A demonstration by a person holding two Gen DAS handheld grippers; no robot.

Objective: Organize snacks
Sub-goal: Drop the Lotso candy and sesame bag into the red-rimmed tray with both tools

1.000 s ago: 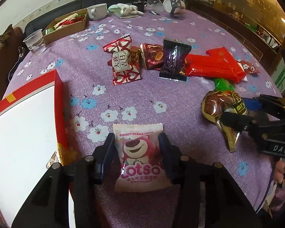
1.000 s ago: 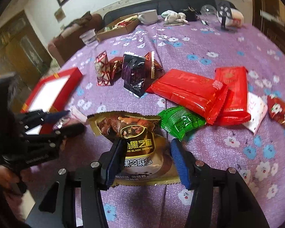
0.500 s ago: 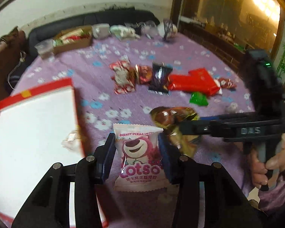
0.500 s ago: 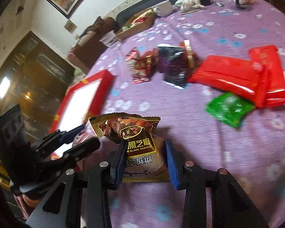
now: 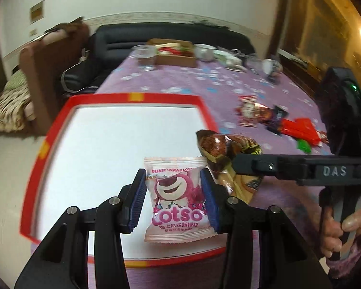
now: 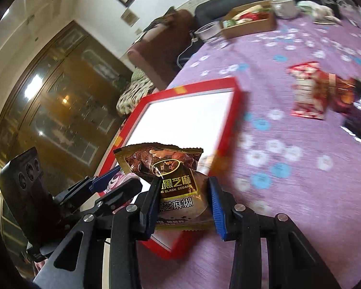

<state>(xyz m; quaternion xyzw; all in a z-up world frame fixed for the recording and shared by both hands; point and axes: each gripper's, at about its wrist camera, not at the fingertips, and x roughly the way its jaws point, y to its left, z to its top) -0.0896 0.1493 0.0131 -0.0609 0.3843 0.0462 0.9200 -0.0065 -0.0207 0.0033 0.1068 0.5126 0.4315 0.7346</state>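
Note:
My left gripper (image 5: pixel 173 180) is shut on a pink Lotso snack packet (image 5: pixel 177 198) and holds it above the white inside of the red-rimmed box (image 5: pixel 103 144). My right gripper (image 6: pixel 184 185) is shut on a brown black-sesame packet (image 6: pixel 173 180) and holds it over the box's near right edge (image 6: pixel 192 120). In the left wrist view the right gripper (image 5: pixel 243 166) reaches in from the right with the brown packet (image 5: pixel 226 149). The left gripper (image 6: pixel 113 180) shows at the lower left of the right wrist view.
On the purple flowered tablecloth (image 6: pixel 300 192) lie several loose snacks: red-and-white and dark packets (image 5: pixel 257 113), red packs (image 5: pixel 300 130) and a green one (image 5: pixel 303 145). At the far end stand a cardboard box (image 5: pixel 175 54), a glass (image 5: pixel 145 57) and cups. A sofa runs behind.
Both grippers have lifted their packets and swung left, from over the tablecloth to over the red box. The loose snacks now lie far to the right.

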